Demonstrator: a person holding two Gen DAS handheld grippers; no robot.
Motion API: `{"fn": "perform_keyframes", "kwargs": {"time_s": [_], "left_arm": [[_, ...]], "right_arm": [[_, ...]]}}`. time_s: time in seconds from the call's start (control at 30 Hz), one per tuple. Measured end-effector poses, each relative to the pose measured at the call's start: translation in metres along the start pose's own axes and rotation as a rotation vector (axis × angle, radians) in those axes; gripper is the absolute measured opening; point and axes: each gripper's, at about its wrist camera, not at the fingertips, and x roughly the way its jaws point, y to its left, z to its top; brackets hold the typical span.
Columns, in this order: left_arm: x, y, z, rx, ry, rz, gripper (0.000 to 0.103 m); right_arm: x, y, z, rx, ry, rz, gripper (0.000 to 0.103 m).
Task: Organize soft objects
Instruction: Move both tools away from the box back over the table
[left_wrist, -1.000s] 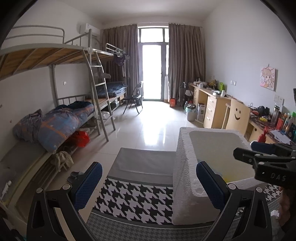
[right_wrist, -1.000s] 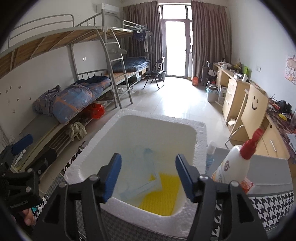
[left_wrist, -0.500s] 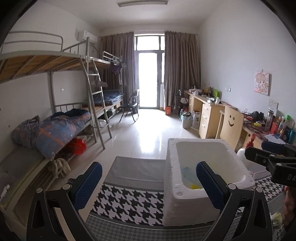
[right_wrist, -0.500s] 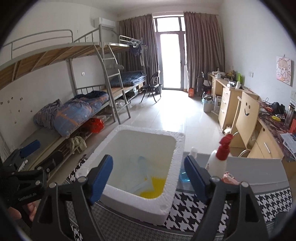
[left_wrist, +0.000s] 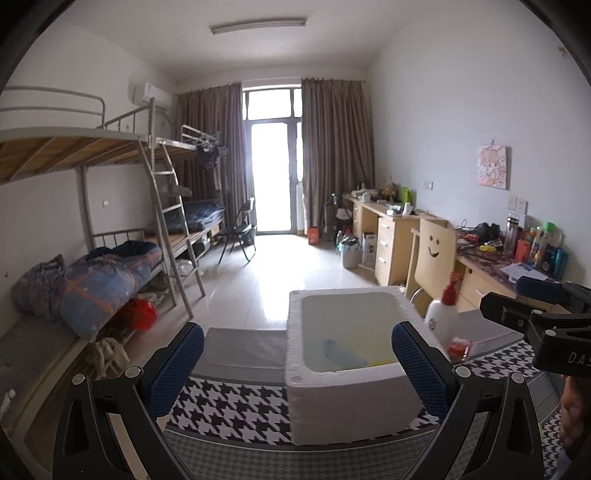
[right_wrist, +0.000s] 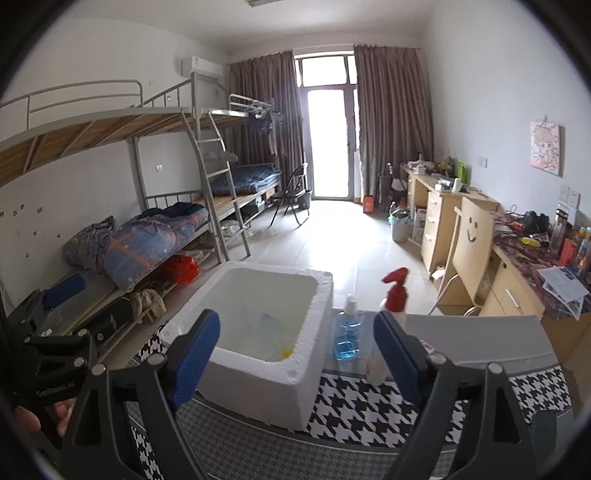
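A white foam box (left_wrist: 343, 398) stands on a houndstooth cloth (left_wrist: 236, 406); it also shows in the right wrist view (right_wrist: 258, 384). Inside lie a pale blue soft item (left_wrist: 341, 356) and something yellow (right_wrist: 286, 352). My left gripper (left_wrist: 297, 369) is open and empty, held back from the box and above it. My right gripper (right_wrist: 297, 354) is open and empty, held back over the box's near corner. Each gripper shows at the edge of the other's view.
A red-capped white spray bottle (right_wrist: 395, 295) and a blue liquid bottle (right_wrist: 347, 332) stand right of the box. A bunk bed with bedding (left_wrist: 103, 284) lies left. Desks and a smiley chair (left_wrist: 432, 258) line the right wall.
Both grippers have pulled back and up from the foam box, which now looks smaller and farther. Both stay open and empty.
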Motion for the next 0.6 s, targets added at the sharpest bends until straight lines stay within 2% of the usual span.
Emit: {"fn": "perform_keyframes", "kwargs": {"time_s": [0.6], "left_arm": [[-0.046, -0.028, -0.005, 0.016, -0.046, -0.087, 0.102]], "right_arm": [[-0.055, -0.022, -0.023, 0.001, -0.067, -0.022, 0.088]]}}
